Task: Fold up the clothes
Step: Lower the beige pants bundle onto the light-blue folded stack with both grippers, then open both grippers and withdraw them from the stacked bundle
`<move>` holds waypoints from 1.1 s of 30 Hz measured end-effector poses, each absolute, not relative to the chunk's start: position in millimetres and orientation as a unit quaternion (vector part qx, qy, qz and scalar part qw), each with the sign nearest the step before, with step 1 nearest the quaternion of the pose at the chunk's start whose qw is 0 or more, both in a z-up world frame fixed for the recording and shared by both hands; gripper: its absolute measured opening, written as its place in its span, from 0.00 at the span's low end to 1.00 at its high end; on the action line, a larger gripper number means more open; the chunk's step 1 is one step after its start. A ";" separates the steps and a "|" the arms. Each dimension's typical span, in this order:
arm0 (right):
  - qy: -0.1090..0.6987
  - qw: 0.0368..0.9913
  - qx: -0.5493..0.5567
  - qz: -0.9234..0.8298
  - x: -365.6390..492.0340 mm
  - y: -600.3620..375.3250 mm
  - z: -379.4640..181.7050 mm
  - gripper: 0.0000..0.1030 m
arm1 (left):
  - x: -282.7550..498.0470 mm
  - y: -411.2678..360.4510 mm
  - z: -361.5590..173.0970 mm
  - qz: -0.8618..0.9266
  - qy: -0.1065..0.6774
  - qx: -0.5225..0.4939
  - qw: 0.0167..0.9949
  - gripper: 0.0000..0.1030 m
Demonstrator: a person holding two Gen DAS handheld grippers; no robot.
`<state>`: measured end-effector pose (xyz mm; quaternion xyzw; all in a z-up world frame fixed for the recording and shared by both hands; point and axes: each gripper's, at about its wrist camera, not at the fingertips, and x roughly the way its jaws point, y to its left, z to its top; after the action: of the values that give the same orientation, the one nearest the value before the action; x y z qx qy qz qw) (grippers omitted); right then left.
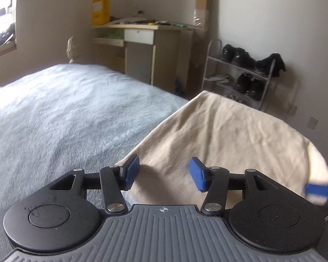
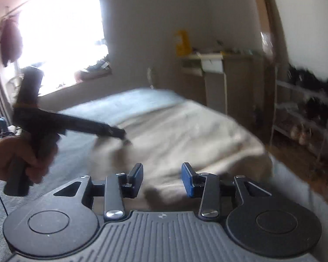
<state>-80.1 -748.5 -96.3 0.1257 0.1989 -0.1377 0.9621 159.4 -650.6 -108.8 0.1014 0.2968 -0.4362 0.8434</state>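
Note:
A cream garment (image 1: pixel 218 135) lies flat on the bed's near right part, its left edge running diagonally. My left gripper (image 1: pixel 164 174) hovers open just above its near left corner, nothing between the blue pads. A blue pad (image 1: pixel 321 193) of the other gripper pokes in at the right edge. In the blurred right wrist view the same cream garment (image 2: pixel 185 135) spreads ahead, and my right gripper (image 2: pixel 161 180) stands open over its near edge. The left gripper (image 2: pixel 111 131), held by a hand (image 2: pixel 15 159), reaches over the cloth from the left.
A fluffy light-blue blanket (image 1: pixel 65 113) covers the bed. Beyond it stand a desk (image 1: pixel 146 50) with a yellow box (image 1: pixel 100 11) and a metal shoe rack (image 1: pixel 240 74) with dark shoes against the wall. A bright window (image 2: pixel 61 39) is at the left.

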 end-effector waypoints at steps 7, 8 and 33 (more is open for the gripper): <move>0.171 0.954 0.171 -0.175 -104.9 -762.7 -91.2 0.40 | 168.9 -638.8 -98.2 -0.428 0.321 0.047 0.843 0.52; 0.166 0.953 0.178 -0.181 -108.5 -764.7 -90.4 0.40 | 170.1 -633.4 -94.2 -0.428 0.322 0.039 0.843 0.52; 0.272 0.891 0.261 -0.251 -150.5 -588.6 -23.8 0.74 | 58.5 -357.1 54.5 -0.535 0.270 0.126 0.791 0.99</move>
<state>-150.5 -588.6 -23.8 0.2609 0.2723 -0.2512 0.8915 58.5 -357.1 54.5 0.1260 0.2699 -0.5352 0.7905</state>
